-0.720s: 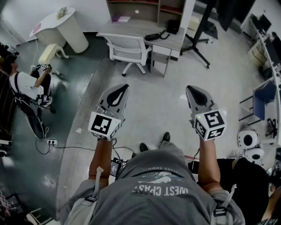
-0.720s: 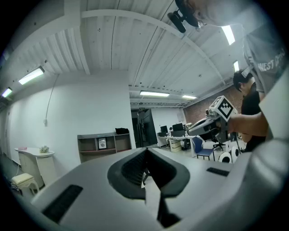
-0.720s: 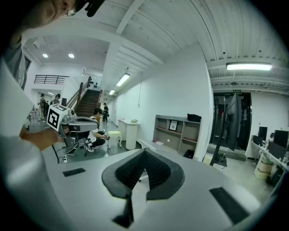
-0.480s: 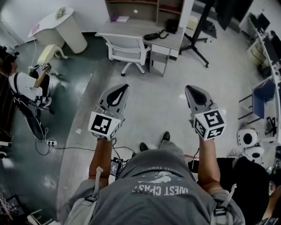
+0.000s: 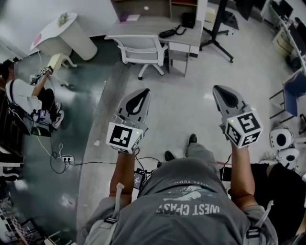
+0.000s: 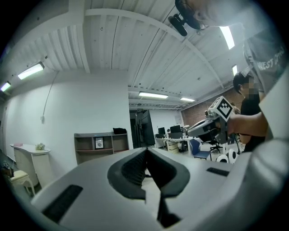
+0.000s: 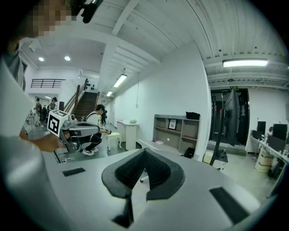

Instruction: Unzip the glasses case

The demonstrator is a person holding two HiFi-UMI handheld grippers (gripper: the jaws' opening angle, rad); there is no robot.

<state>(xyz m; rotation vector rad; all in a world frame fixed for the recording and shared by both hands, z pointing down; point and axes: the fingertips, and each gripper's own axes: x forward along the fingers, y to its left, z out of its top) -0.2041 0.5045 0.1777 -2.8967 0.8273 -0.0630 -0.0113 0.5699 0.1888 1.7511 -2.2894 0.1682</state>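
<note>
Glasses case: it shows in none of my views, so I can't say anything about its look or zip. Left tongs point(image 6: 145, 154) are closed, ribbed pads pressed together with nothing between them. Right tongs point(image 7: 144, 155) are the same, closed and empty. In the head view I stand holding both out in front, well apart, each with its marker cube point(image 5: 125, 136) by my hand, over bare light floor point(image 5: 177, 110). Ahead is an office chair point(image 5: 141, 50) at a grey desk point(image 5: 143, 29) with a phone point(image 5: 168, 33) on it and a shelf unit point(image 5: 143, 7) behind. Only the head view shows my shoes point(image 5: 191, 139), the power strip point(image 5: 67, 158) with its cable on the darker glossy floor at left, the round white table point(image 5: 62, 31), and the white rounded machines point(image 5: 281, 139) at far right. The left gripper view adds the ceiling with strip lights point(image 6: 30, 71), a dark doorway point(image 6: 142, 128), and the right tongs side-on in my hand. Only the right gripper view shows a staircase point(image 7: 83, 106). The person point(image 7: 97, 128) sitting low at left also shows in the head view. Room to move: the floor is open between the tongs and ahead as far as the chair. The left is bounded by the curved edge where the floor turns dark, the right by a blue chair point(image 5: 294, 91) and the machines. A stand point(image 5: 217, 28) with splayed legs sits just beside the desk's right end.
</note>
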